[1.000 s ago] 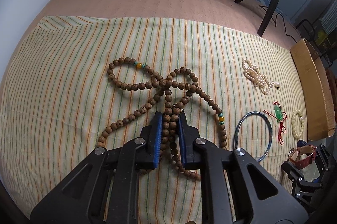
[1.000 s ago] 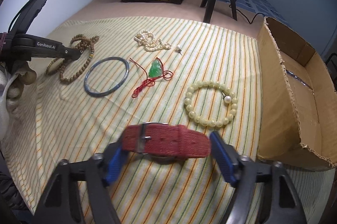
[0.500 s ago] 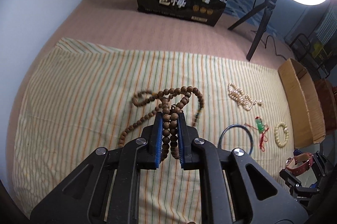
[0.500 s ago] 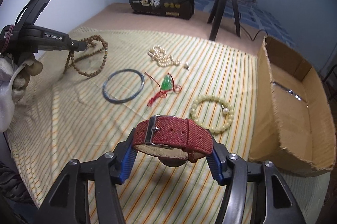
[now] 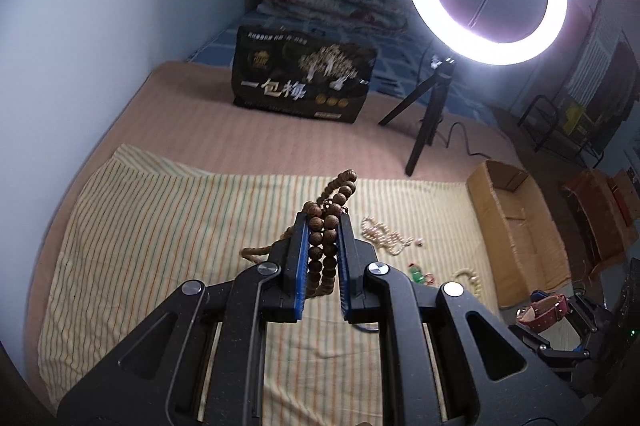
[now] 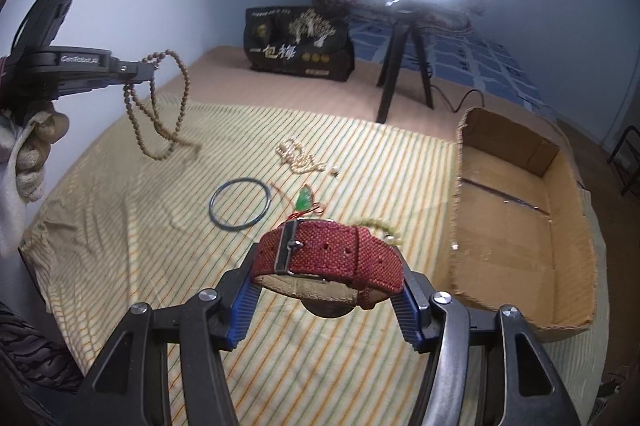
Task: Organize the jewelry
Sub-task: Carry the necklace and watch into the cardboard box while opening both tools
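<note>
My left gripper [image 5: 323, 222] is shut on a long brown wooden bead necklace [image 5: 325, 246] and holds it high; in the right wrist view the necklace [image 6: 160, 129] hangs in loops, its low end near the striped cloth [image 6: 120, 226]. My right gripper [image 6: 326, 266] is shut on a red-strapped watch [image 6: 326, 258] held above the cloth. On the cloth lie a pearl strand [image 6: 298, 157], a blue bangle [image 6: 240, 201], a green pendant on red cord [image 6: 303, 201] and a pale bead bracelet [image 6: 380, 226], partly hidden by the watch.
An open cardboard box [image 6: 516, 218] stands at the cloth's right edge. A black printed bag [image 6: 298, 43] and a ring light on a tripod [image 6: 404, 65] stand at the back. A wall runs along the left.
My left gripper has risen and lifted the bead necklace off the cloth. My right gripper has risen with the watch, now firmly held, and moved slightly toward the box.
</note>
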`<state>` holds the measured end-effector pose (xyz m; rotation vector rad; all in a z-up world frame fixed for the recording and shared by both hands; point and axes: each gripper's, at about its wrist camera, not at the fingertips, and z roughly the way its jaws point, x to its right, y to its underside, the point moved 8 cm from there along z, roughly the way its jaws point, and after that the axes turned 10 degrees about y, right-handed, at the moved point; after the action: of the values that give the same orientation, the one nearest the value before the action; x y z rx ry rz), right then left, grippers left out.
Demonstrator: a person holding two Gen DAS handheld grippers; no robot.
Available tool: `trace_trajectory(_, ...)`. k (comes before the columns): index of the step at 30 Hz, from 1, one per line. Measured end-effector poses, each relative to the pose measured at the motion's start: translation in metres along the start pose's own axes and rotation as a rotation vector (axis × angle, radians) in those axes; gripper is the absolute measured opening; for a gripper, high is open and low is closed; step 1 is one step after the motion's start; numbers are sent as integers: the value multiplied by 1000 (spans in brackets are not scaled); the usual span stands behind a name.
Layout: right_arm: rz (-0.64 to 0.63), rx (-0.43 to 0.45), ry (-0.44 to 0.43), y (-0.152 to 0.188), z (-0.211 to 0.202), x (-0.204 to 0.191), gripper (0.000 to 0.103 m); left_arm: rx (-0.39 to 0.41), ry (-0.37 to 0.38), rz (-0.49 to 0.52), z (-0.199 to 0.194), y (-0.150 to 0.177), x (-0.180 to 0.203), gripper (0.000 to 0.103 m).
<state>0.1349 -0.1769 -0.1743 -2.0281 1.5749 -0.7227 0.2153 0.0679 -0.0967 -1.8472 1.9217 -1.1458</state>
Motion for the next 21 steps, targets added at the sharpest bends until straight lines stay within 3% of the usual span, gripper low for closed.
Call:
trace_trajectory(13, 134, 51, 73, -20, -33, 84, 61, 79, 148, 110, -29, -33, 98, 11)
trace_trajectory(21, 212, 30, 118, -13, -37, 137, 61, 82, 248, 167, -15, -50, 166, 11)
